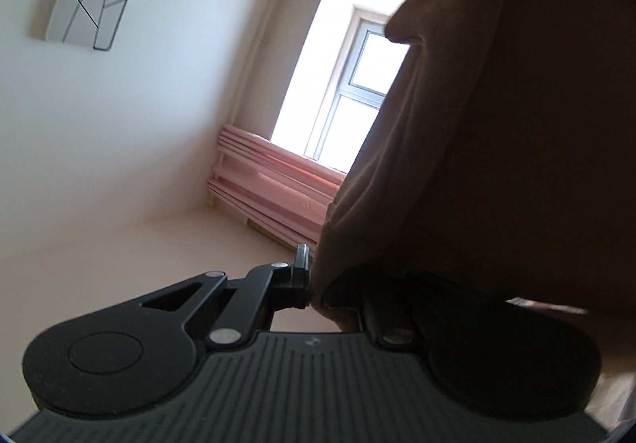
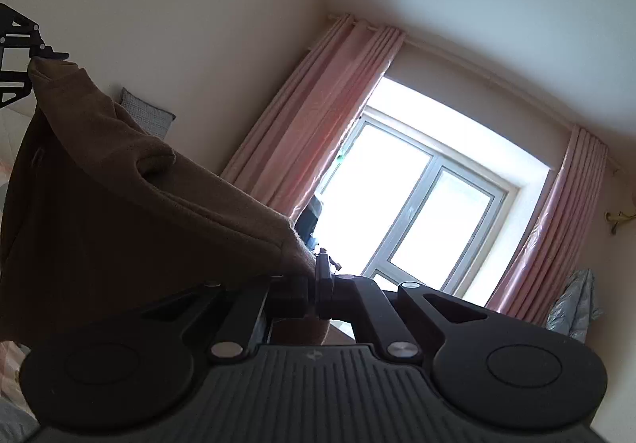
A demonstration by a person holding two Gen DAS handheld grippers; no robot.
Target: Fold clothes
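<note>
Between both claws [image 1: 312, 284] [image 2: 316, 284], taut brown garment [image 2: 119, 204] edge.

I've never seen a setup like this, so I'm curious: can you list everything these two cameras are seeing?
Garment: one, brown, held up in the air, stretched between both grippers.
Window: one, bright, pale frame, far wall.
Curtains: two, pink, one at each side of the window.
Ceiling light: one, white square with black lines.
Cushion: one, grey, behind the garment.
Grey cloth: one, hanging right of the window.
Left gripper: black, shut on the garment's edge.
Right gripper: black, shut on another edge.
</note>
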